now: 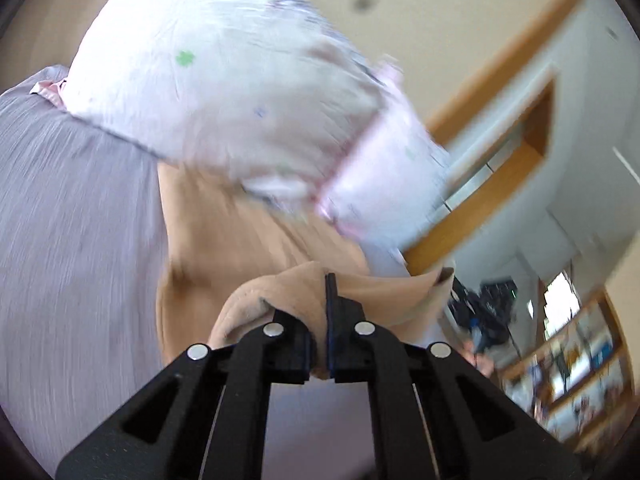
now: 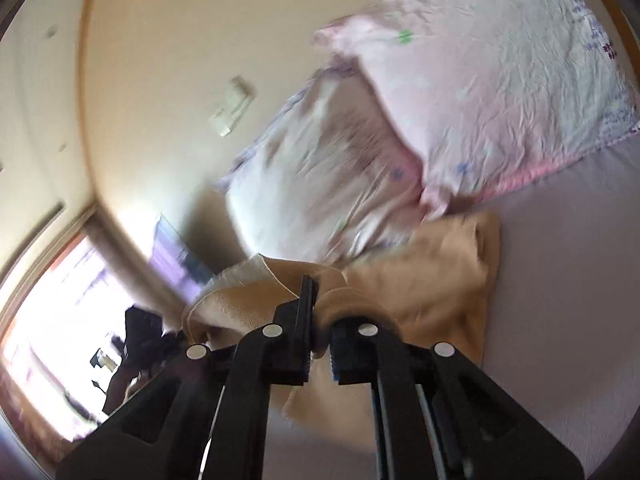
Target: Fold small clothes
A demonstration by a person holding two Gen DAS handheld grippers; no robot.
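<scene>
On a bed with a grey-lilac sheet [image 1: 72, 208], a tan garment [image 1: 224, 240] is held lifted at one end by both grippers. The left gripper [image 1: 320, 320] is clamped on a bunched edge of the cloth, jaws nearly together with fabric pinched between. The right gripper [image 2: 320, 320] is likewise closed on another part of the same edge; the tan garment [image 2: 448, 280] is seen trailing from it down onto the sheet [image 2: 568, 280]. Two grip points are likely used so the edge is kept spread and can be carried over for a fold. Floral pillows [image 2: 488, 80] lie just beyond the garment, touching or overlapping its far end. Both views are motion-blurred, so garment type cannot be told. Fold is judged in progress, not finished.
</scene>
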